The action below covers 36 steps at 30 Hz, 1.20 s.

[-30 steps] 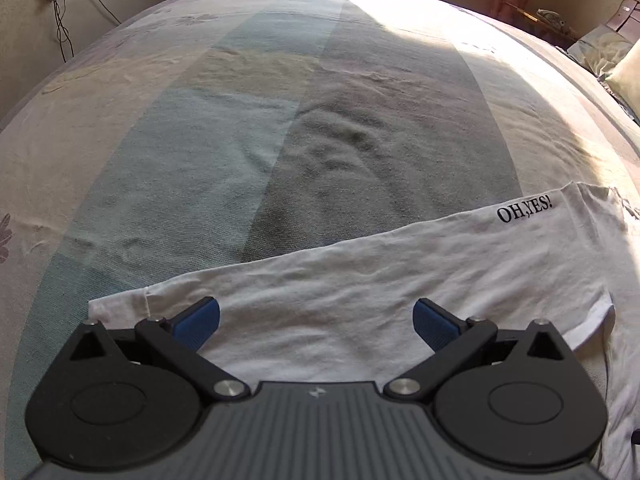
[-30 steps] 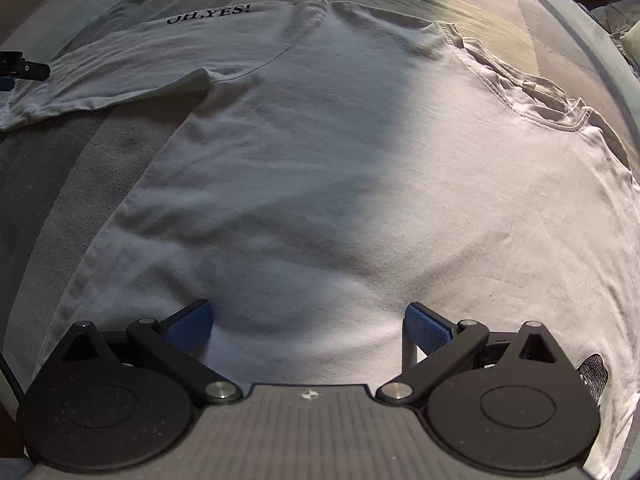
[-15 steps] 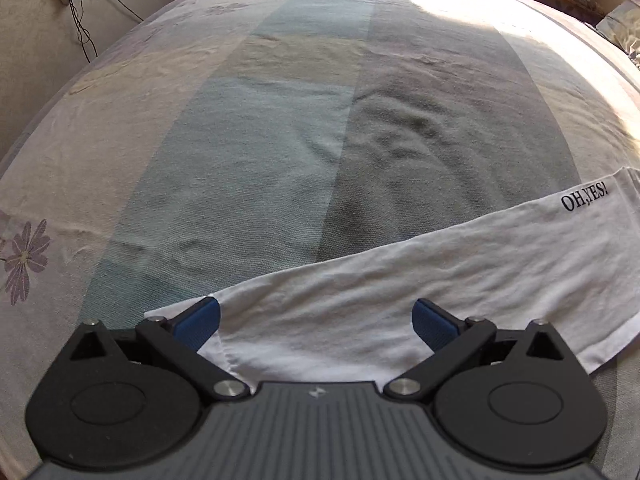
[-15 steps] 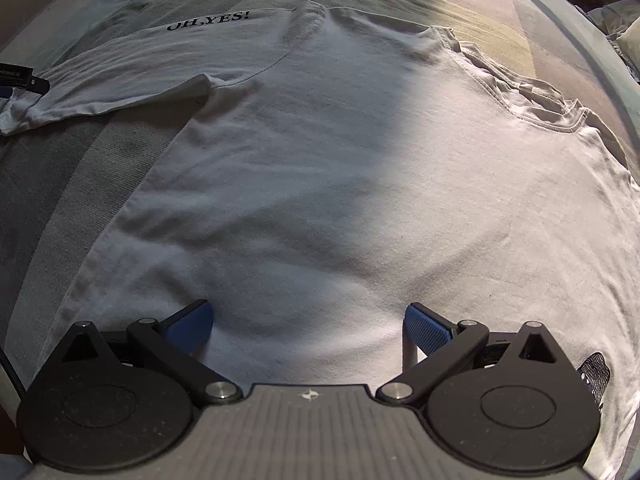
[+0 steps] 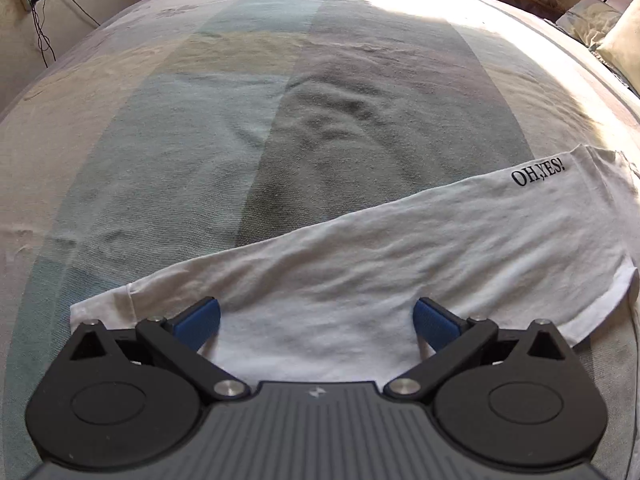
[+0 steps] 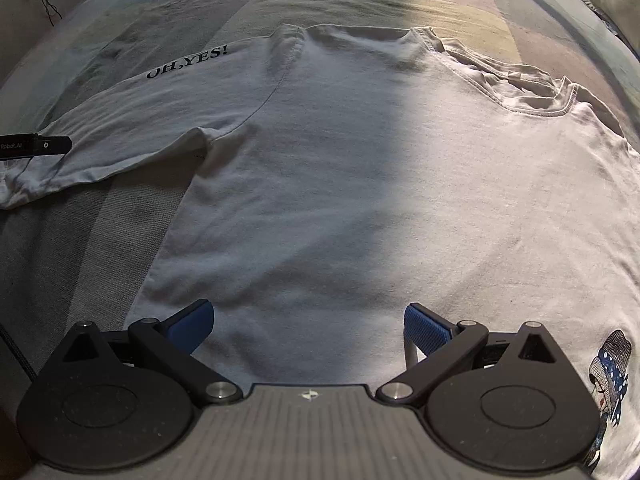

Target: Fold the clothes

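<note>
Left gripper [image 5: 316, 322]: I see its blue-padded fingers [image 5: 198, 320] spread wide, clasping nothing; the sleeve lies between and beneath them, though I cannot tell if the pads touch the cloth.
Right gripper [image 6: 308, 328]: I see the fingers [image 6: 424, 330] just as wide apart, nothing clamped, poised over the near part of the shirt body; the pads are ribbed.
Shirt [image 6: 360, 184]: white long-sleeved knit, spread flat on the bed, ribbed collar [image 6: 520, 92] at far right, a small printed figure [image 6: 610, 376] at near right.
Sleeve [image 5: 380, 264]: stretched out to the left, softly creased, seamed cuff [image 5: 100, 304] at its left end, black lettering "OH,YES!" [image 5: 538, 172] near the shoulder.
Bedspread [image 5: 240, 120]: coarse woven cloth in broad grey, teal and cream bands, rumpled far of the sleeve, sunlit at the far edge.
Pillows [image 5: 616, 36]: far right, pale.
Cables [image 5: 40, 24]: hanging on the far left wall.
</note>
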Available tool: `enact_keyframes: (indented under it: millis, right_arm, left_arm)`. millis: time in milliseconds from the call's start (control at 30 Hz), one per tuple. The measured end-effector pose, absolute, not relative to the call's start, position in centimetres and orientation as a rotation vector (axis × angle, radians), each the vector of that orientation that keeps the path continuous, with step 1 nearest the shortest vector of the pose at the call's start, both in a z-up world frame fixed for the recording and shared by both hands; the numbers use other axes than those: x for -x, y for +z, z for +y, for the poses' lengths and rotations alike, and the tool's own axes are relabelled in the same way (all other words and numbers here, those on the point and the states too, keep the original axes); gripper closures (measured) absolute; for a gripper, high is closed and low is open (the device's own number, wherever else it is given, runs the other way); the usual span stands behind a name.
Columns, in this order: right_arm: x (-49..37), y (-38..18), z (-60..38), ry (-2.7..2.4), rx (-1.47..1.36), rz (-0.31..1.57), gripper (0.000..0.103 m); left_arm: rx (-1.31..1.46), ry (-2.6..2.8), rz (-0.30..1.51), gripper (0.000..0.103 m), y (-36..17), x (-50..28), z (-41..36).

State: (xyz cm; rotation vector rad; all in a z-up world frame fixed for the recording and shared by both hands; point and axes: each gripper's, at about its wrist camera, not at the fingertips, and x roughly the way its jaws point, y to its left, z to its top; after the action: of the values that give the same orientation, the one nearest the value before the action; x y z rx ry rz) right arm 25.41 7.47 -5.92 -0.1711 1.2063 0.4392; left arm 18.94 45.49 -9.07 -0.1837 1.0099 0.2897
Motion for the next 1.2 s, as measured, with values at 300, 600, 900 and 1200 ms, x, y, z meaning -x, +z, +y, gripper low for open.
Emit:
enact_keyframes:
  millis: [300, 600, 900, 1200]
  right_arm:
    - [-25.0, -5.2, 9.5, 0.487, 0.102, 1.173, 0.000]
    - [-25.2, -4.6, 7.0, 0.550, 0.145, 1.127, 0.000]
    - [-26.2, -4.3, -6.7, 0.425, 0.028, 1.078, 0.000]
    - [-31.0, -4.6, -25.2, 0.163, -0.081, 0.959, 0.000]
  left_arm:
    - [0.135, 0.273, 1.067, 0.000, -9.3, -17.2, 45.0]
    - [0.032, 0.231, 1.000, 0.001, -5.5, -19.4, 37.6]
    - [0.033, -0.039, 0.968, 0.001, -3.5, -27.1, 18.9]
    - [0.017, -0.195, 0.999, 0.001, -4.4, -33.9, 2.5]
